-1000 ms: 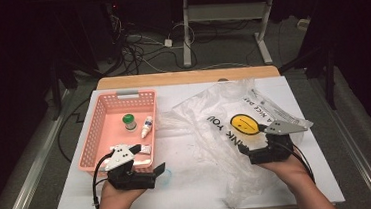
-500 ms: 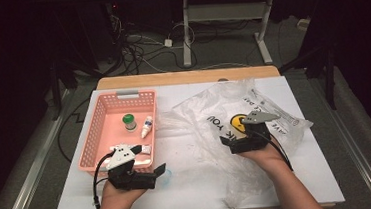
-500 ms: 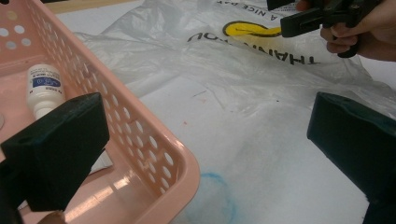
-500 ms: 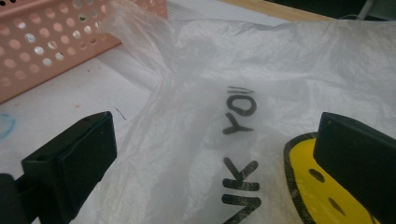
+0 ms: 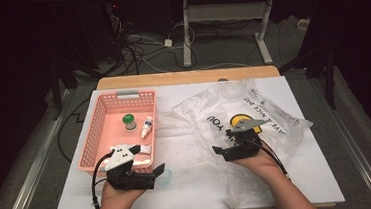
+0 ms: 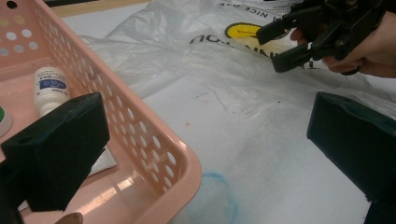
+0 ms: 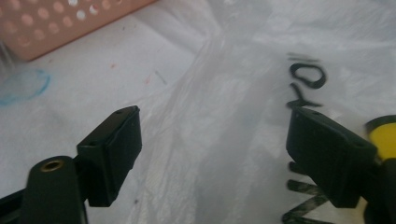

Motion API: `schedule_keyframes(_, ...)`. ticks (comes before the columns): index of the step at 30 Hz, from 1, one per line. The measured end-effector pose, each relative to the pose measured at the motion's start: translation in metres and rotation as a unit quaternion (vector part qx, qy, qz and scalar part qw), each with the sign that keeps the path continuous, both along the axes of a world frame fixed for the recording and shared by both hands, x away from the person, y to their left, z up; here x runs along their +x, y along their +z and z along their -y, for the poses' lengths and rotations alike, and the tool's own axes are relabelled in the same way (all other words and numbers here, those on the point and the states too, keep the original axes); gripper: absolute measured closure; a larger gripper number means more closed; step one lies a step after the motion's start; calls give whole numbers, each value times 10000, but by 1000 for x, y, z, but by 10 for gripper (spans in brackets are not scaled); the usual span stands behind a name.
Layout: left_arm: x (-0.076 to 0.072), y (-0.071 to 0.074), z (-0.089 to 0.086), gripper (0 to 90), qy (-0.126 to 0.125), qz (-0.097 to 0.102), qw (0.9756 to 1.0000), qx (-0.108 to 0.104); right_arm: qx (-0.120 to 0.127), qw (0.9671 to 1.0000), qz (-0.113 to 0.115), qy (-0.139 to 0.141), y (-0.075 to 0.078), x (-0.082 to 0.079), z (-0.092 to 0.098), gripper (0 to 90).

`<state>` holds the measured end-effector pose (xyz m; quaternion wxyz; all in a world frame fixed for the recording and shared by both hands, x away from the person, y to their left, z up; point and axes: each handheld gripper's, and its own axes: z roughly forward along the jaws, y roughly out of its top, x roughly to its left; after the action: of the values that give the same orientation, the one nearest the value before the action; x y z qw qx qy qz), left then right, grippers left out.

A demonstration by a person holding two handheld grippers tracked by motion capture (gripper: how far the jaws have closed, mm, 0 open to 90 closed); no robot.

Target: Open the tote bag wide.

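A clear plastic bag (image 5: 274, 112) with a yellow smiley and black lettering lies crumpled on the right of the white table. My right gripper (image 5: 222, 147) hovers low over the bag's left part, pointing left. In the right gripper view its jaws (image 7: 219, 154) have just been closing but still stand apart, with the bag's film (image 7: 224, 93) under and between them and the pads not pressing on it. My left gripper (image 5: 149, 160) rests open at the near right corner of the pink basket (image 5: 88, 142). In the left gripper view that basket corner (image 6: 154, 154) sits between its pads (image 6: 60, 149).
Inside the basket are a green-capped jar (image 5: 129, 122), a small white bottle (image 5: 147, 126) and a white tube (image 5: 144, 149). A blue ring mark (image 5: 165, 176) is drawn on the table beside the basket. Beyond the table are cables and desk legs on a dark floor.
My right gripper has moved left and lower across the bag, from near the smiley toward the bag's left part. Its jaws have narrowed a little. The left gripper has stayed put.
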<state>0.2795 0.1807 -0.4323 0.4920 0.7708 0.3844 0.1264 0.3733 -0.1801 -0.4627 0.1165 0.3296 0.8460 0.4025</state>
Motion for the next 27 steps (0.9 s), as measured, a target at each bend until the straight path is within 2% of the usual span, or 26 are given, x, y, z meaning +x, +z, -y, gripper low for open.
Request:
schedule_keyframes(6, 0, -1, 1, 0, -21, -7, 10000, 11, -360, 9988, -258, 191, -17, -1, -11, 156)
schedule_keyframes(8, 0, -1, 1, 0, -18, -11, 10000, -4, -524, 9980, -268, 223, -21, -2, -13, 148)
schedule_keyframes(12, 0, -2, 0, 0, -18, -24, 10000, -6, -561, 9978, -299, 188, -24, -1, -13, 187)
schedule_keyframes(16, 0, -2, 1, 0, -41, -33, 10000, 8, -434, 9985, -310, 97, -23, 0, -9, 283)
schedule_keyframes(20, 0, -2, 2, 0, -40, -40, 10000, 2, -363, 9990, -247, 26, -22, 1, -6, 418)
schedule_keyframes(23, 1, -2, 2, 0, -39, -47, 10000, 3, -477, 9987, -191, -8, -23, 2, -5, 504)
schedule_keyframes(27, 1, -3, 2, 0, -33, -68, 10000, 2, -640, 9979, 13, -22, -24, 0, -6, 615)
